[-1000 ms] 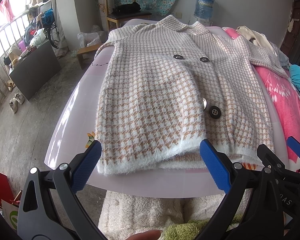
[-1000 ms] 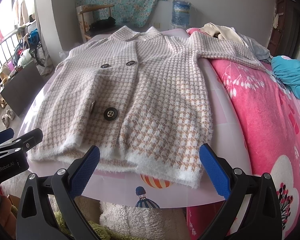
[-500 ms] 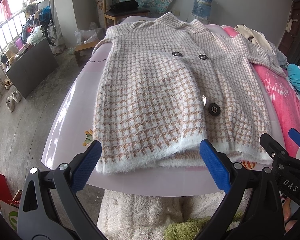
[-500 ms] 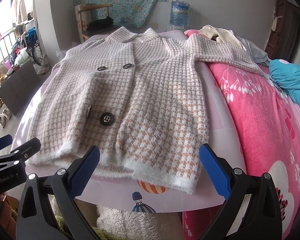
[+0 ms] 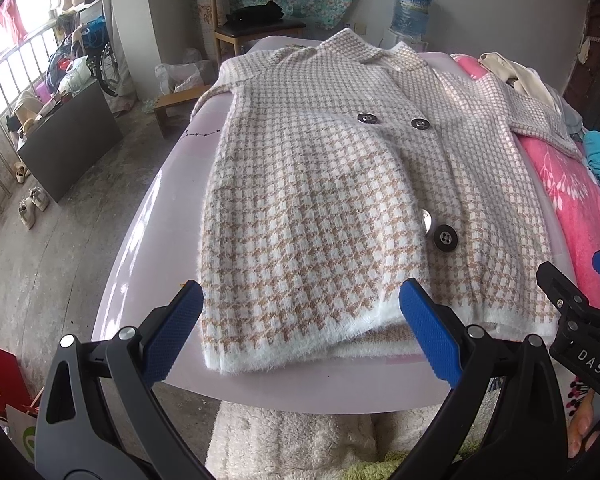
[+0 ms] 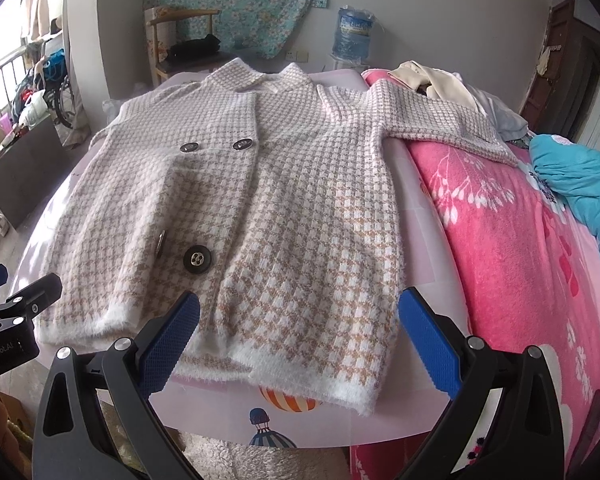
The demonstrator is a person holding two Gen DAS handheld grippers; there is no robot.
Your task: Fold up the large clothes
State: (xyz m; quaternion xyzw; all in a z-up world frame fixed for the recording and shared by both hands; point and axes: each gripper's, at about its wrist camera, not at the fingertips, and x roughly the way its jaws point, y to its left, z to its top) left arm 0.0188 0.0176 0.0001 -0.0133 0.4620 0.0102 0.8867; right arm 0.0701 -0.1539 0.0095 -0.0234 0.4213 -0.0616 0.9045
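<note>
A beige-and-white houndstooth knit coat [image 5: 332,184] with dark buttons lies spread flat, front up, on a pale pink sheet [image 5: 148,224] over the bed; it also shows in the right wrist view [image 6: 268,208]. Its right sleeve [image 6: 440,124] stretches out over a pink floral blanket [image 6: 512,240]. My left gripper [image 5: 300,332] is open and empty, just before the coat's hem at its left half. My right gripper [image 6: 300,332] is open and empty, just before the hem at its right half.
A teal garment [image 6: 580,176] and a cream garment [image 6: 432,80] lie on the bed's right side. A wooden chair [image 5: 252,28], a water bottle [image 5: 412,8] and a dark cabinet [image 5: 68,140] stand beyond. A fluffy cream cloth [image 5: 300,436] hangs below the bed's near edge.
Both grippers have drifted slightly forward toward the hem. Both stay open. The coat has not moved.
</note>
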